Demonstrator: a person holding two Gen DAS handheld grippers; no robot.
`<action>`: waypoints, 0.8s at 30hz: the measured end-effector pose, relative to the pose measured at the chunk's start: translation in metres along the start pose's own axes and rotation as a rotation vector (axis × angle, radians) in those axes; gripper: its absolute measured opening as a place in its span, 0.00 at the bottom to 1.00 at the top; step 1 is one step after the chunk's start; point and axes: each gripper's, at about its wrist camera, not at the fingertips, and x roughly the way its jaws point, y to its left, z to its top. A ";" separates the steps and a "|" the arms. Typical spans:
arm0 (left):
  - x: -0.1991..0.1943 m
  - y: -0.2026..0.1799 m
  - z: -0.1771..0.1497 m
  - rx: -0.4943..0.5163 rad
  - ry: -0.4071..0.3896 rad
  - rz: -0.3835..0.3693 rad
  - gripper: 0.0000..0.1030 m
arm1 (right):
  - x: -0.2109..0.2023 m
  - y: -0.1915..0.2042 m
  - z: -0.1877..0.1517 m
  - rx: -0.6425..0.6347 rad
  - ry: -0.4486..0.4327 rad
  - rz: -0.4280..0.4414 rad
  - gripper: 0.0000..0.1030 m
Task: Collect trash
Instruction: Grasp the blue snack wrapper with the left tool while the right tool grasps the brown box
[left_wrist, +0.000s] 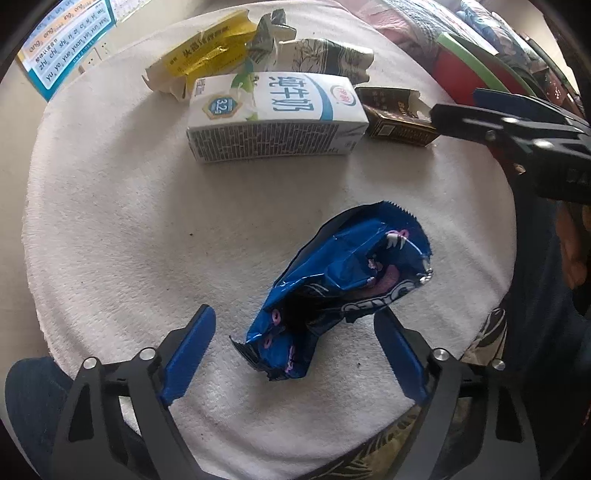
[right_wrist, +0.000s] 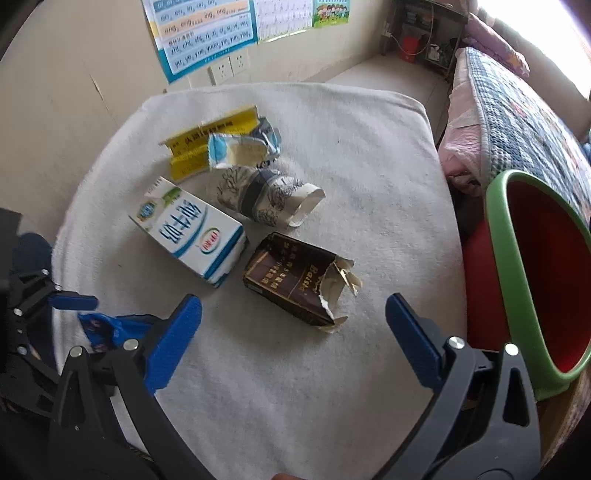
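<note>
Left wrist view shows the left gripper (left_wrist: 295, 350) spread wide, empty, straddling the blue wrapper (left_wrist: 332, 284) on the white cloth (left_wrist: 110, 221), probably lined up to pinch it. That wrapper lies crumpled and torn open, glossy foil with pink marks. Beyond it sit the milk carton (left_wrist: 273, 114) and brown box (left_wrist: 395, 118). The right gripper (right_wrist: 291, 332), also wide and empty, hovers near the brown box, with the bin (right_wrist: 509, 266) at the cloth's right edge, handy for dropping trash.

A home bedroom: quilted bed (right_wrist: 517, 122), pinyin wall poster (right_wrist: 207, 33)
</note>
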 end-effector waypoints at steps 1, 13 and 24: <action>0.001 0.000 -0.001 0.000 0.000 -0.002 0.78 | 0.005 0.000 0.000 -0.011 0.012 -0.010 0.95; 0.008 0.015 0.006 -0.024 -0.002 -0.032 0.51 | 0.042 -0.001 -0.005 -0.064 0.119 -0.013 0.58; -0.001 0.014 0.018 -0.024 -0.039 -0.063 0.29 | 0.028 -0.014 -0.004 -0.004 0.095 0.055 0.17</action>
